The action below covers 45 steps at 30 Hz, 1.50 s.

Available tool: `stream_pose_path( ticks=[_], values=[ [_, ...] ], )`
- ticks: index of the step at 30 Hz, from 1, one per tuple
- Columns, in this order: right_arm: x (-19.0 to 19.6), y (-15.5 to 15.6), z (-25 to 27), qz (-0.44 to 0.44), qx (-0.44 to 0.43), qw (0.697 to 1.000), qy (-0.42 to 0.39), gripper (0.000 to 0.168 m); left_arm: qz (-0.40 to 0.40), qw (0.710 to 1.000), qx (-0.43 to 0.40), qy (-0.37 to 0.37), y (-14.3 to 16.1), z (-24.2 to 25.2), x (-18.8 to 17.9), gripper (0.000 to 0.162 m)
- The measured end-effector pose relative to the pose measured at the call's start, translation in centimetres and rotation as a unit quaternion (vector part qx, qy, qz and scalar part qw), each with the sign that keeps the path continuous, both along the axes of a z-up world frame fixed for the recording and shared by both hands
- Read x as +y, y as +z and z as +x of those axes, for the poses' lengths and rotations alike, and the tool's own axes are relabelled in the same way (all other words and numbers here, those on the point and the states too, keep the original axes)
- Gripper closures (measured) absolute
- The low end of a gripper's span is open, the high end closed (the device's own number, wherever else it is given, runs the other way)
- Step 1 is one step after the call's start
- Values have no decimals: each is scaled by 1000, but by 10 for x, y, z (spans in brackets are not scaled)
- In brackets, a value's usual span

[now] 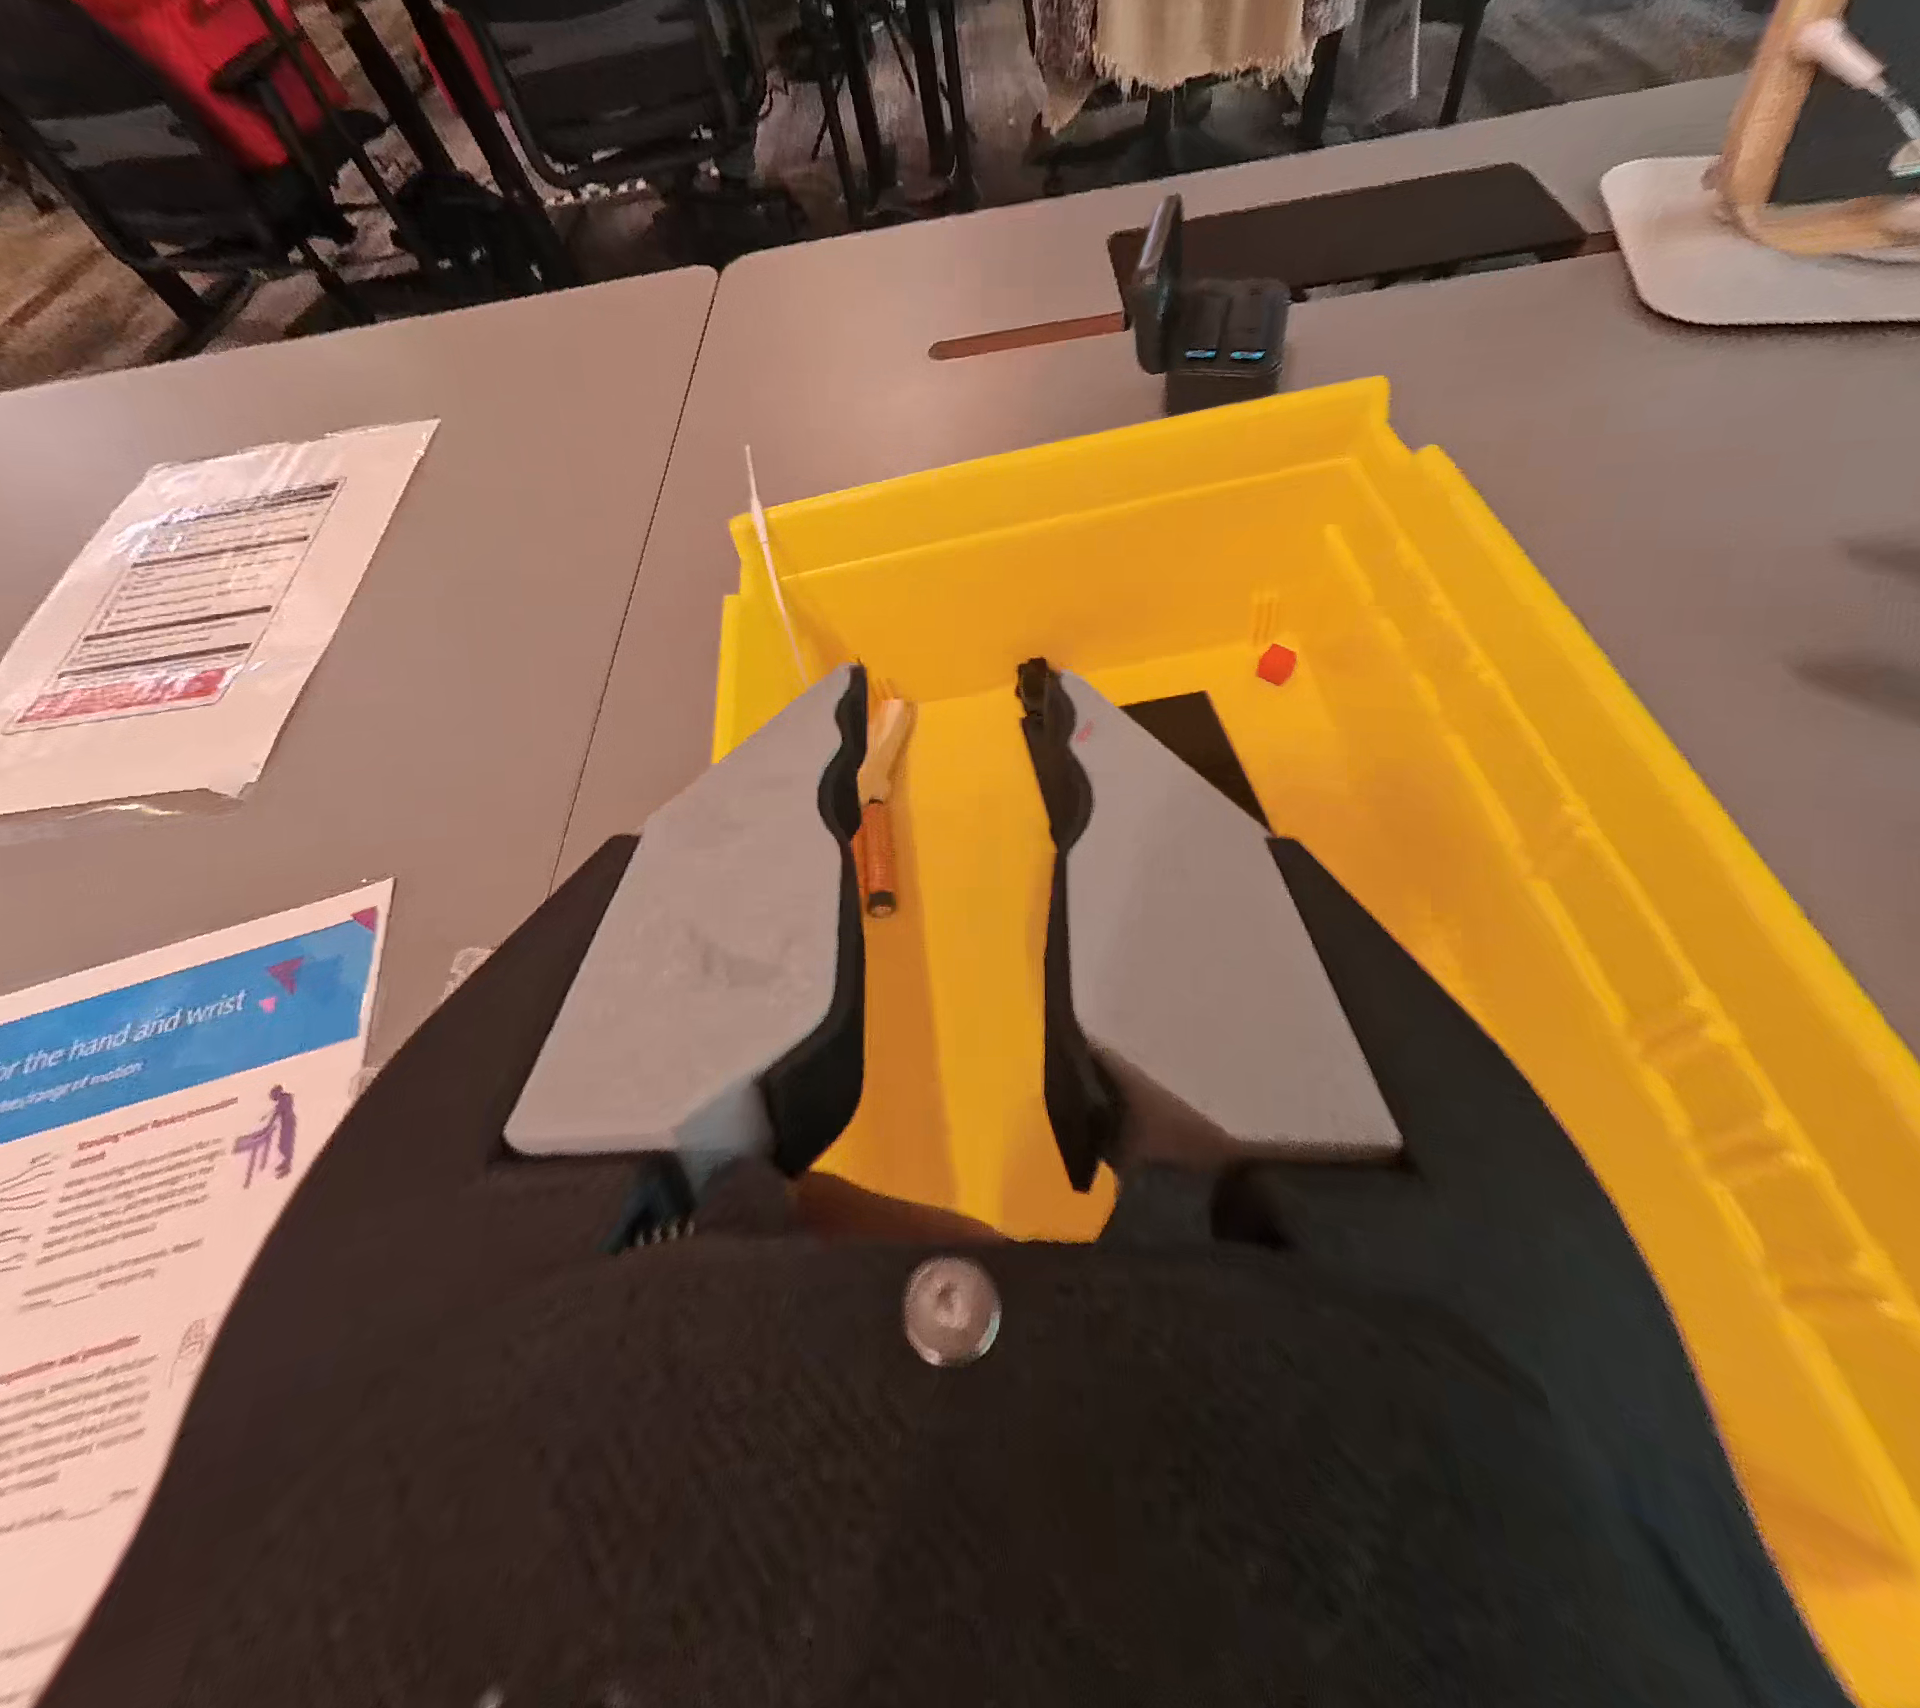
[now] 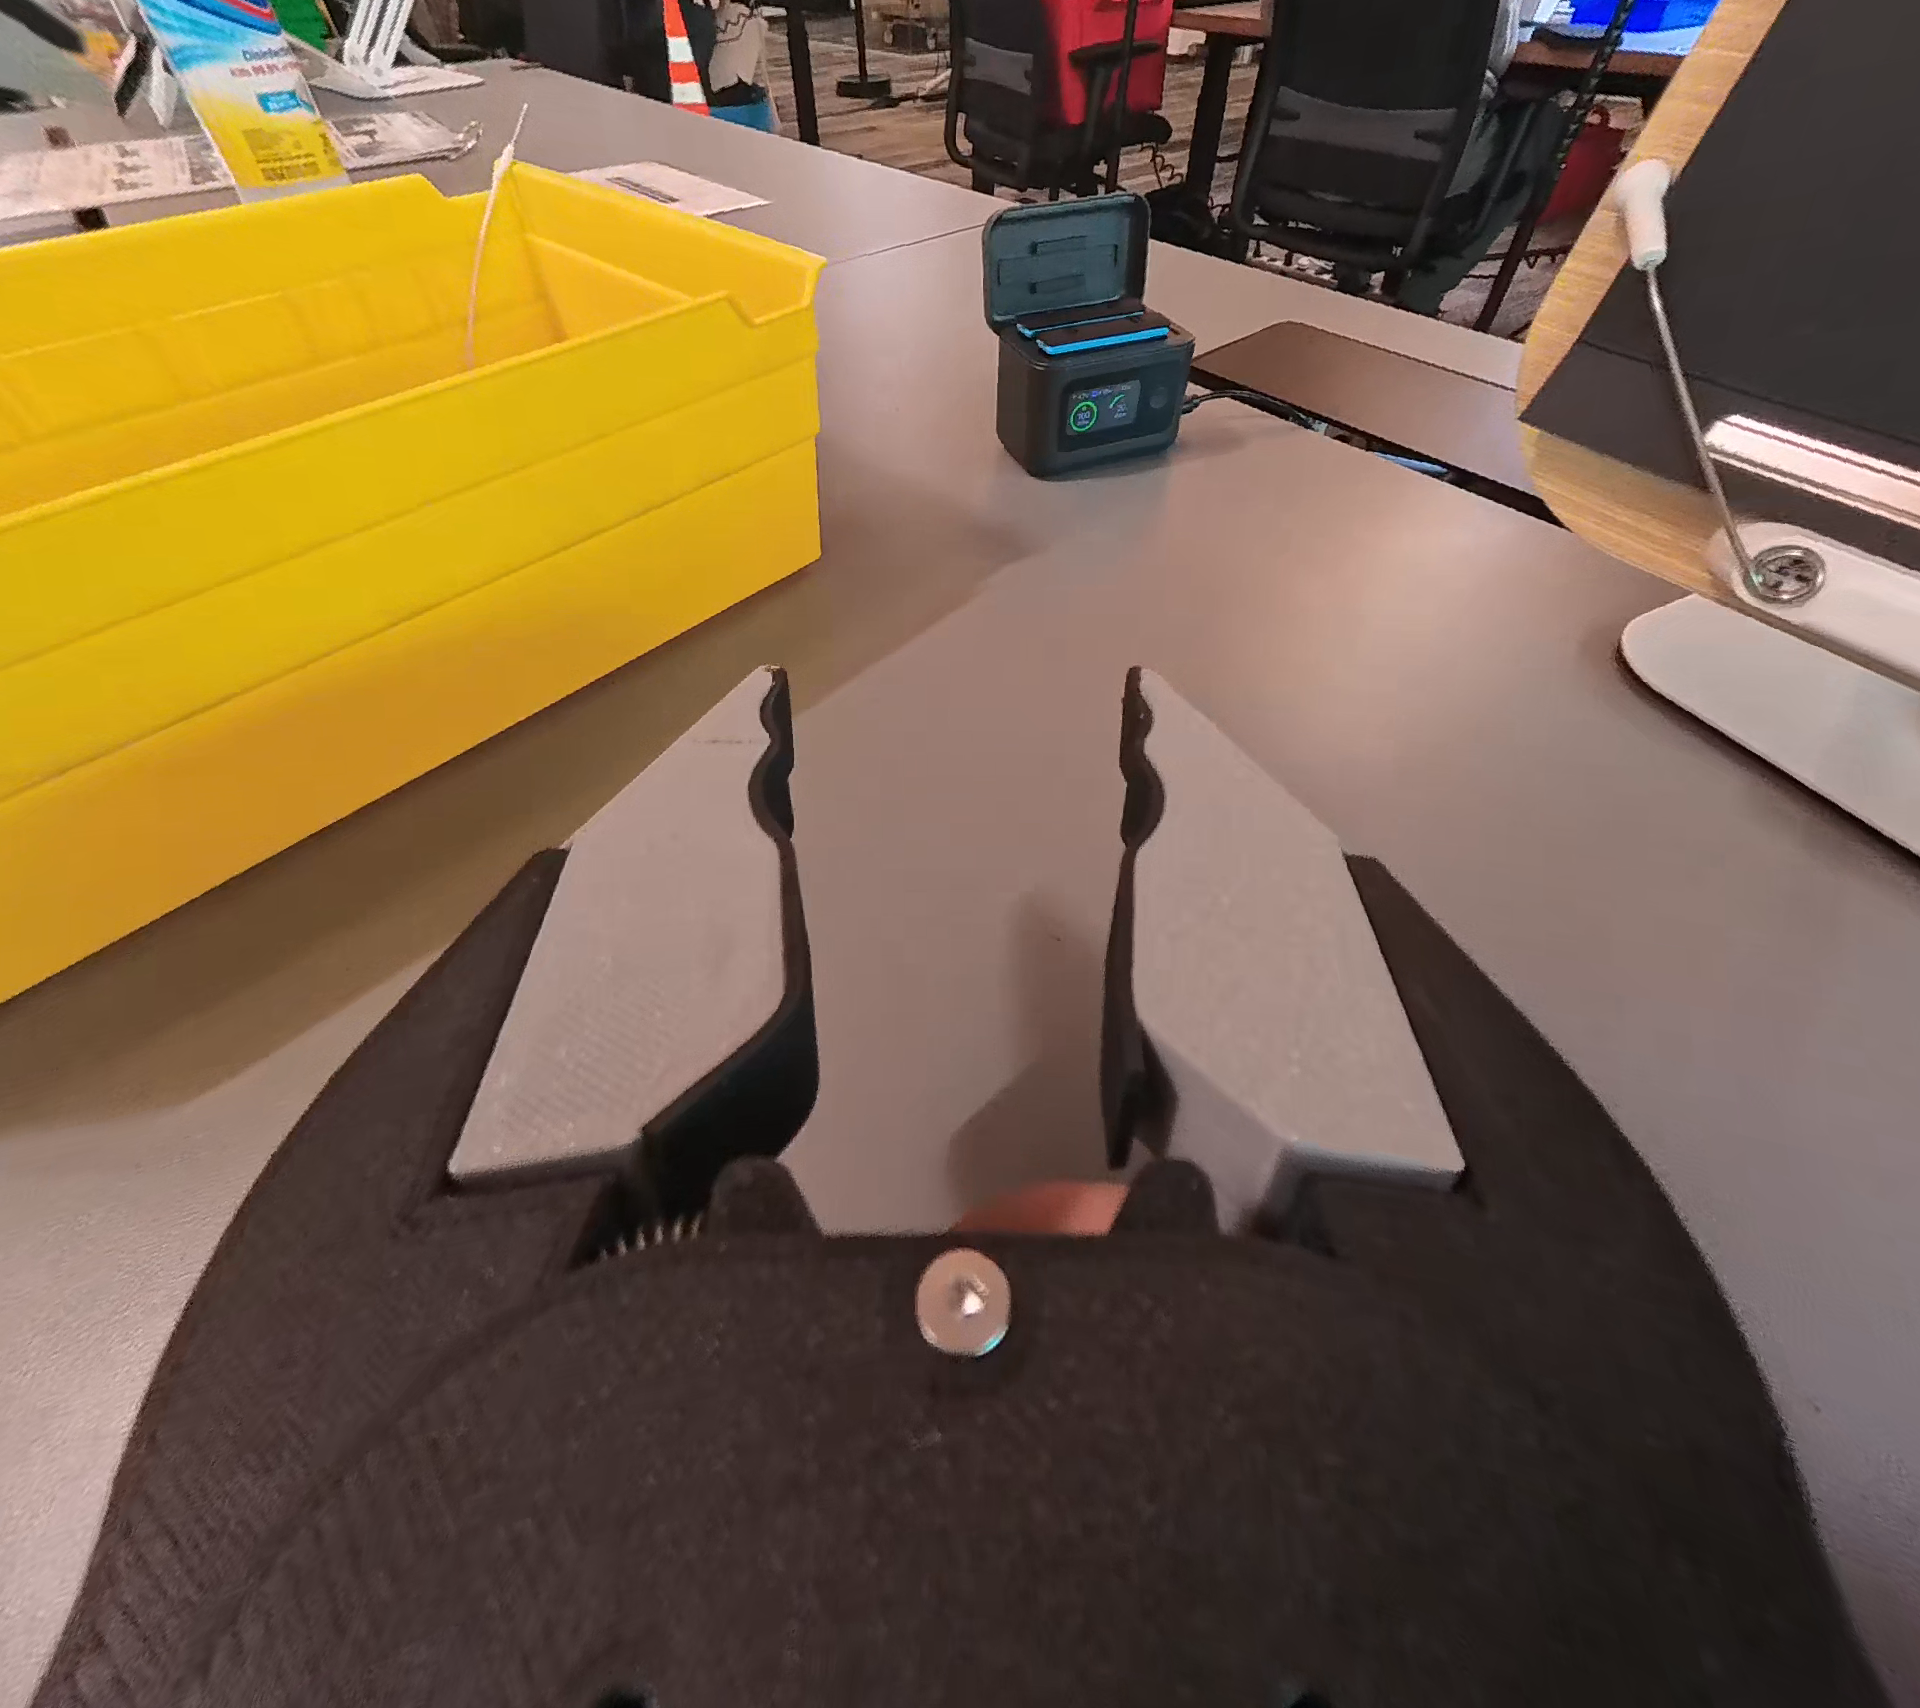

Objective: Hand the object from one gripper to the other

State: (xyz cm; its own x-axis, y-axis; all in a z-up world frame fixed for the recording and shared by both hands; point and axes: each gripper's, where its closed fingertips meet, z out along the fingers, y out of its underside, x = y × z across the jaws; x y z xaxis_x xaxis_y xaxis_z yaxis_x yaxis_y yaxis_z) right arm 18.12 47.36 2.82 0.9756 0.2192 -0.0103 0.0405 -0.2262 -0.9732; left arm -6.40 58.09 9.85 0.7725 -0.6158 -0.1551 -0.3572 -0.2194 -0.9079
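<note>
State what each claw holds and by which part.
Nothing is held. The left claw is open above the yellow bin; the right claw is open over the table.

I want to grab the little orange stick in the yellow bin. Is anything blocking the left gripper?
Nothing visible does. The left gripper is open above the yellow bin, and the orange stick lies uncovered beside its left finger.

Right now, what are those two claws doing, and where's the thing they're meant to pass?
Left gripper open, over yellow bin. Right gripper open, empty, above table. Small orange tool lies in bin, unheld. Nothing blocking.
</note>
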Motion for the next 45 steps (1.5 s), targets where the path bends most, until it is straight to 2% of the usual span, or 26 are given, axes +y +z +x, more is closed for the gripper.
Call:
stream_pose_path(
  ticks=[9,12,15,20,25,30,34,36,39,45],
  values=[
    [1,0,3,-7,33,999,6,110,-88,995,40,-22,-37,18,15,116],
    [0,0,2,-5,25,1000,6,112,-86,995,51,-16,-40,22,21,108],
    [0,0,1,-3,16,1000,7,112,-92,993,72,-19,-46,27,25,107],
    [0,0,1,-6,19,1000,7,112,-92,982,163,-28,-58,28,34,109],
    [1,0,2,-8,24,1000,6,113,-135,962,230,-52,-77,34,43,112],
    [1,0,1,-4,17,1000,6,113,-121,937,327,-32,-91,27,65,113],
    [0,1,1,-1,18,1000,6,113,-114,904,411,-29,-111,20,72,112],
    [0,1,1,-1,17,1000,6,113,-97,906,411,-38,-112,29,73,115],
    [0,2,0,1,17,1000,7,113,-93,919,369,-104,-115,57,59,119],
    [-1,2,-2,2,12,1000,10,113,-179,927,318,-90,-135,71,59,118]
  ],
)
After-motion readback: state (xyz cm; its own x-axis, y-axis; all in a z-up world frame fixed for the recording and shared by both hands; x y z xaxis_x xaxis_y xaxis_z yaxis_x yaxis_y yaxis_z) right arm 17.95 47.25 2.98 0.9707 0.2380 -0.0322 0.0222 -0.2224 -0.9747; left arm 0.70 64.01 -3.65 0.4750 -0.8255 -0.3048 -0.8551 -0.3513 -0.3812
